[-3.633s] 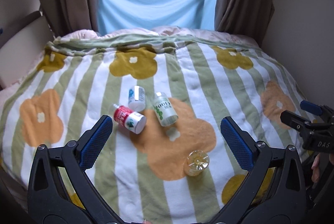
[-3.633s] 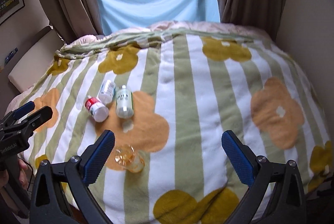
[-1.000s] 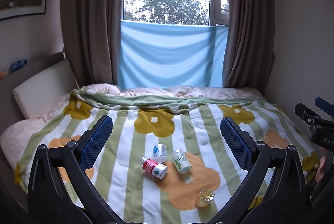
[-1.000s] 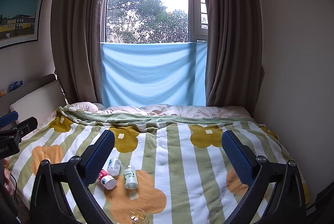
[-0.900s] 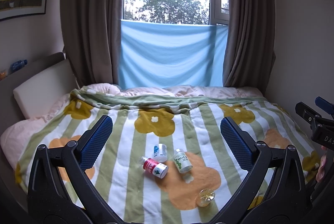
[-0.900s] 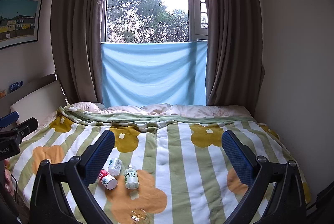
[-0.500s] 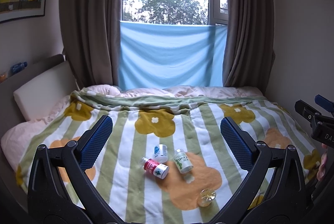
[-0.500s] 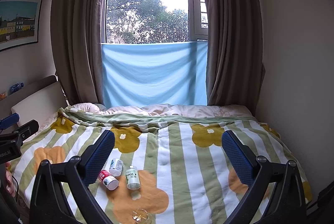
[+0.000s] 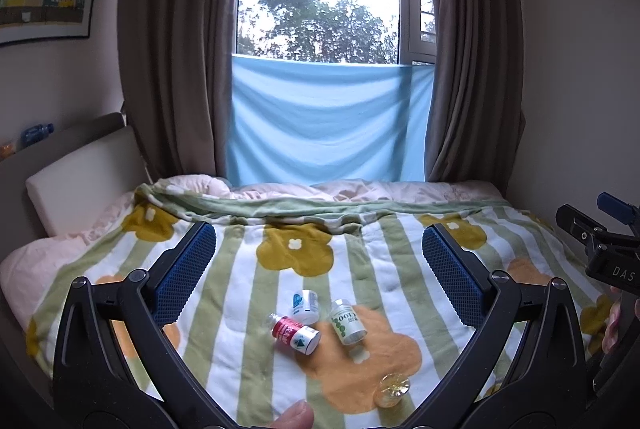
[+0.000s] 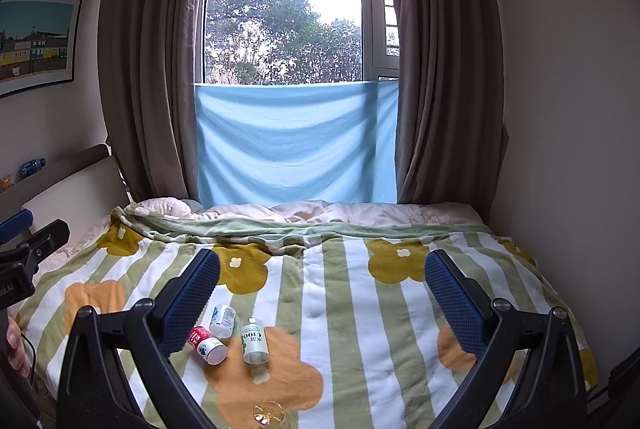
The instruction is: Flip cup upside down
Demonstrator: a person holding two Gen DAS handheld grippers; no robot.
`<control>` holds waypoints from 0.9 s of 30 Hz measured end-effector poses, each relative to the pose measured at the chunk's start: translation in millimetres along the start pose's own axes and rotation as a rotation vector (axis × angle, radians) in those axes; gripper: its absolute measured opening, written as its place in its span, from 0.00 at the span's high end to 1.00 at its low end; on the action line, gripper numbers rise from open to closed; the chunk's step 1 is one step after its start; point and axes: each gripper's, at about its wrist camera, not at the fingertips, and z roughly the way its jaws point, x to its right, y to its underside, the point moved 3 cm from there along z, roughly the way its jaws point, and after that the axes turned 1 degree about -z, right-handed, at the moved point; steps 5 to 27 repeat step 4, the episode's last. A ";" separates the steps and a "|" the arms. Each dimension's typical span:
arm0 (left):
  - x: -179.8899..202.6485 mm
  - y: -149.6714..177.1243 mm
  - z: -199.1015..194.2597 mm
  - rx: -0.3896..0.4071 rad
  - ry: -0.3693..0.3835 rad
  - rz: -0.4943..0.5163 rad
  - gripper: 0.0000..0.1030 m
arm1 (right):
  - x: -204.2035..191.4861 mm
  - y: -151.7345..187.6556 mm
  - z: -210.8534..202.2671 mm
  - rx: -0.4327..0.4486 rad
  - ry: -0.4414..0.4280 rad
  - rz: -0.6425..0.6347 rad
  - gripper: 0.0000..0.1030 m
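Your left gripper (image 9: 318, 273) has its fingers (image 9: 186, 271) spread wide with nothing between them, held well above the bed (image 9: 400, 261). Your right gripper (image 10: 322, 299) is the same: fingers (image 10: 456, 305) spread apart and bare, raised over the striped flower blanket (image 10: 344, 309).

The cup (image 9: 393, 388), a small clear glass with a yellowish tint, sits on the blanket at the near edge of a big orange flower (image 9: 372, 361). From the right wrist view the cup (image 10: 269, 413) shows at the bottom of the frame; whether it stands upright or tilts is hard to tell.

Just beyond the cup, on the far side of the orange flower, three small bottles lie on their sides close together. The green-labelled bottle (image 9: 347, 321) reads "C100", with other characters too small to read. The red-labelled bottle (image 9: 295, 333) lies just to the cup's far left, its writing unreadable. The white bottle with a blue mark (image 9: 304, 305) lies farthest from the cup, touching or nearly touching the red one.

In the left wrist view your right gripper's body carries the letters "DAS" (image 9: 624, 273).
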 end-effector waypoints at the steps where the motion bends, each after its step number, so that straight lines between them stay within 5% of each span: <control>1: 0.8 0.4 0.3 0.001 -0.006 0.003 0.00 | 0.0 0.2 -0.1 0.001 0.000 0.000 0.01; 27: 0.0 0.9 -0.1 0.009 -0.029 0.011 0.00 | 0.0 0.1 -0.2 0.000 0.001 -0.002 0.01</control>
